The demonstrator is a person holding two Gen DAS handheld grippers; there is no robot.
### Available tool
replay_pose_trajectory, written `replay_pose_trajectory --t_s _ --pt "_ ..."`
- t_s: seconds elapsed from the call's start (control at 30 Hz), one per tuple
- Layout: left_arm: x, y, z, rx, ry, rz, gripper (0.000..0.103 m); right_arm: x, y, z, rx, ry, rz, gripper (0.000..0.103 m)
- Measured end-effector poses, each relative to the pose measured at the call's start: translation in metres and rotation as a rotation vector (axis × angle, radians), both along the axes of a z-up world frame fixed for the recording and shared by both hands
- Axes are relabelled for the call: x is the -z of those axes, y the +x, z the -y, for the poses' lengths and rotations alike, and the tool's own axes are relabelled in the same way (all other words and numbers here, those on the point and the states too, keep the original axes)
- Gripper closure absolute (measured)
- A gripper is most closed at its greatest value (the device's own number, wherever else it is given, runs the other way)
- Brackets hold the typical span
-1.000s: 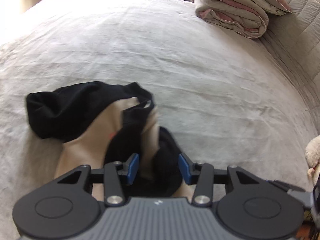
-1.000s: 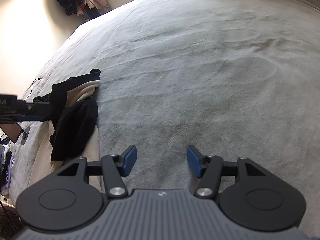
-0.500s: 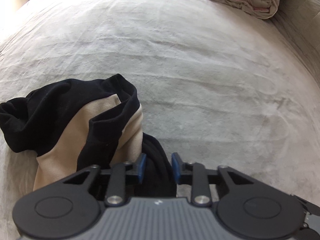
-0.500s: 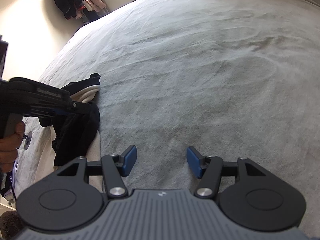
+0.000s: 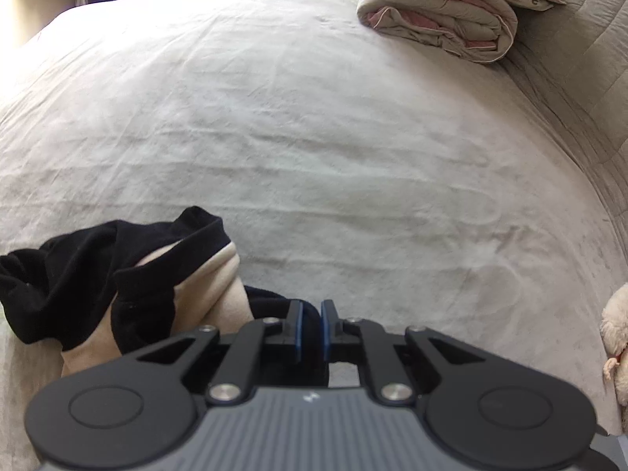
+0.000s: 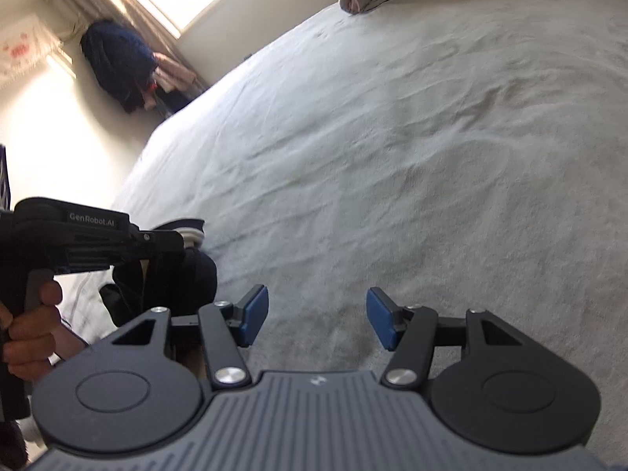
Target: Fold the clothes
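A crumpled black and beige garment [image 5: 98, 274] lies on the pale bedspread [image 5: 314, 137] at the lower left of the left wrist view. My left gripper [image 5: 311, 325] sits at the garment's right end. Its jaws are closing, with a fold of black cloth pinched between the blue pads. In the right wrist view that same left gripper [image 6: 178, 241] reaches in from the left over the garment [image 6: 188, 278], with a hand [image 6: 31, 325] on its handle. My right gripper [image 6: 317, 322] hovers open above bare bedspread to the right of the garment, nothing between its fingers.
A folded grey and pink duvet [image 5: 439, 11] lies at the far right of the bed. A pale plush toy [image 5: 616, 333] shows at the right edge. Dark clothes [image 6: 117, 66] hang in the room's corner beside a window.
The left jaws have narrowed from wide open onto the black cloth, and the left gripper has shifted along the garment. The right gripper has rolled and moved, still open.
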State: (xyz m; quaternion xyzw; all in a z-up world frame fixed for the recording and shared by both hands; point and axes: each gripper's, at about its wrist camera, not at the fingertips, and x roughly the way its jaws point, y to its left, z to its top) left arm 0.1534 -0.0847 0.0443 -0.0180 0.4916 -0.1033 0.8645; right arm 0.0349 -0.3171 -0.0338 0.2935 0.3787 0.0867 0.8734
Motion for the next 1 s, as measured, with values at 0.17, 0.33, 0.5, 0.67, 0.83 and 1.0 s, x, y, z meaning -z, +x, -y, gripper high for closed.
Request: replay_pose_trajectory --t_s 0.17,0.33,0.5,0.67,0.83,1.0 --pt "-0.015 -0.002 0.006 0.012 -0.006 0.023 0.094 -0.004 0.001 0.005 0.023 0.053 0.013 0.043" --pt "-0.026 -0.018 0.005 0.068 -0.030 0.042 0.094 -0.006 0.000 0.009 0.028 0.130 0.047 0.043" --pt "-0.011 -0.051 -0.013 0.129 -0.052 0.032 0.094 -0.006 0.001 0.008 0.012 0.180 0.054 0.043" --pt "0.013 -0.073 -0.041 0.178 -0.088 -0.028 0.092 -0.005 0.002 -0.009 -0.021 0.158 0.032 0.043" --pt "-0.006 -0.072 -0.062 0.183 -0.099 0.013 0.070 -0.012 0.011 -0.038 -0.088 0.089 -0.008 0.043" --pt "-0.026 -0.043 -0.066 0.145 -0.022 0.140 0.044 -0.011 0.035 -0.055 -0.106 0.125 -0.029 0.048"
